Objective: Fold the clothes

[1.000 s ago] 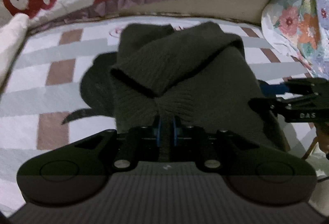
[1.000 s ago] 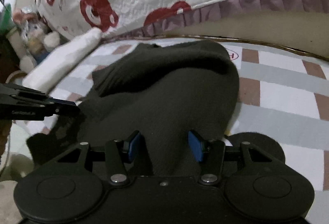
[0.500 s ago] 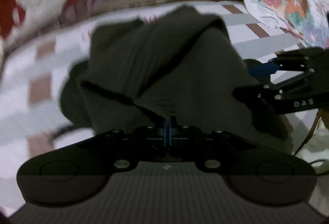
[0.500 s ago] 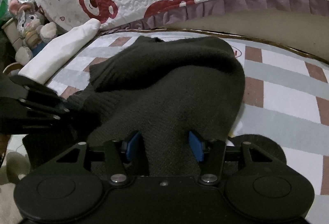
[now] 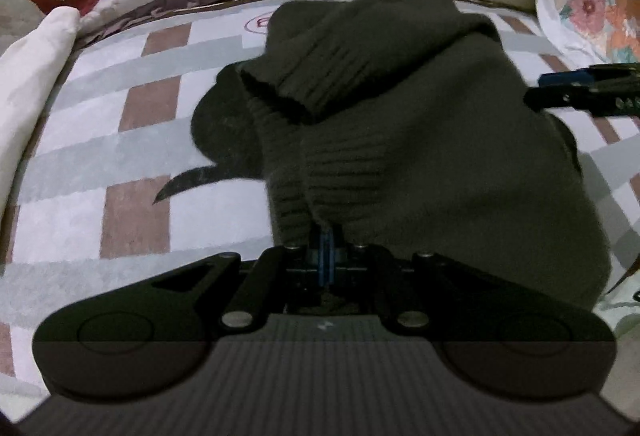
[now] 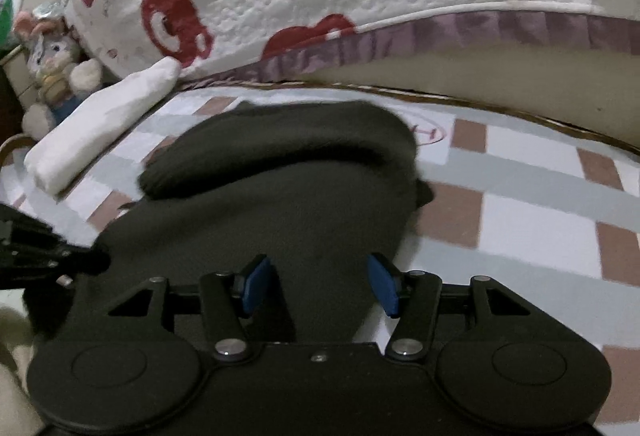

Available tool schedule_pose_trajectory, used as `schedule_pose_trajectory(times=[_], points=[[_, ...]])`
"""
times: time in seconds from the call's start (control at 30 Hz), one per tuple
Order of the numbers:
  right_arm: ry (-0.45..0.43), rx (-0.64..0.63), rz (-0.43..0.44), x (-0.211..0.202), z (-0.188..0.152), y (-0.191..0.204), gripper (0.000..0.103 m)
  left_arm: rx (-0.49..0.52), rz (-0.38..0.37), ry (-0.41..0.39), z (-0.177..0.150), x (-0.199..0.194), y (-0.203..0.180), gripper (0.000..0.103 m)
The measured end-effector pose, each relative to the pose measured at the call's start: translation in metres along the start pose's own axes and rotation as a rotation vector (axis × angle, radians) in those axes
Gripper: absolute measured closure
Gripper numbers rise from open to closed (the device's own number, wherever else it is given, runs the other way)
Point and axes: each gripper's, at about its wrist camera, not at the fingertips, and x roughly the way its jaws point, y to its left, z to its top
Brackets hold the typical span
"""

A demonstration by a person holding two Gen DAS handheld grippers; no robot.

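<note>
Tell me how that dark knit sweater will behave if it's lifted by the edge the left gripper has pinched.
The sweater will probably go floppy: it already slumps in soft folds on the checked mat. The thick ribbed knit looks fairly heavy, so it may sag and stretch from the left gripper. Its fuzzy surface likely grips, not slips.

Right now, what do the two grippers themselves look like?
Both match: the left gripper and right gripper have matte black linkage bodies, silver pivot screws, round embossed discs either side and blue-padded fingers. White lettering marks the right gripper's side in the left view.
</note>
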Motion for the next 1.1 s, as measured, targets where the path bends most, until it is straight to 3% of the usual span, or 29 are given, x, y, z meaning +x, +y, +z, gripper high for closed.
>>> schedule_pose_trajectory(times=[0.2, 0.3, 0.37, 0.4, 0.53, 0.57, 0.67, 0.77, 0.8, 0.87, 0.93, 0.97, 1.0, 1.03, 1.1], points=[[0.001, 0.217, 0.144, 0.03, 0.026, -0.057, 0.037, -0.05, -0.079, 0.004, -0.004, 0.007, 0.016, 0.102], [0.011, 0.321, 0.166, 0.052, 0.032, -0.072, 0.037, -0.097, -0.137, -0.005, -0.011, 0.005, 0.026, 0.102], [0.039, 0.324, 0.174, 0.066, 0.034, -0.069, 0.05, -0.14, -0.174, 0.004, -0.015, 0.003, 0.034, 0.101], [0.054, 0.325, 0.178, 0.073, 0.035, -0.067, 0.05, -0.157, -0.189, 0.01, -0.016, 0.002, 0.037, 0.101], [0.059, 0.268, 0.143, 0.073, 0.039, -0.053, 0.053, 0.025, -0.118, -0.034, 0.006, -0.019, 0.021, 0.097], [0.06, 0.265, 0.141, 0.073, 0.04, -0.052, 0.053, 0.038, -0.115, -0.065, 0.012, -0.025, 0.022, 0.09], [0.06, 0.255, 0.135, 0.072, 0.041, -0.051, 0.053, -0.026, -0.136, -0.166, 0.036, -0.027, 0.041, 0.046], [0.061, 0.246, 0.13, 0.071, 0.043, -0.05, 0.051, -0.075, -0.174, -0.232, 0.057, -0.011, 0.059, 0.042], [0.054, 0.252, 0.136, 0.073, 0.043, -0.05, 0.051, -0.085, -0.188, -0.225, 0.063, 0.0, 0.062, 0.036], [0.047, 0.263, 0.145, 0.075, 0.043, -0.051, 0.049, -0.083, -0.212, -0.203, 0.073, 0.022, 0.065, 0.034], [0.04, 0.273, 0.154, 0.077, 0.045, -0.052, 0.048, -0.041, -0.271, -0.186, 0.076, 0.041, 0.063, 0.035], [0.038, 0.279, 0.162, 0.077, 0.045, -0.054, 0.048, -0.02, -0.295, -0.179, 0.079, 0.049, 0.062, 0.042], [0.036, 0.285, 0.171, 0.076, 0.046, -0.055, 0.048, -0.004, -0.28, -0.179, 0.085, 0.053, 0.063, 0.072], [0.034, 0.292, 0.179, 0.076, 0.047, -0.057, 0.048, 0.013, -0.264, -0.18, 0.091, 0.056, 0.063, 0.083], [0.028, 0.313, 0.206, 0.071, 0.049, -0.064, 0.048, 0.046, -0.234, -0.18, 0.104, 0.063, 0.065, 0.092]])
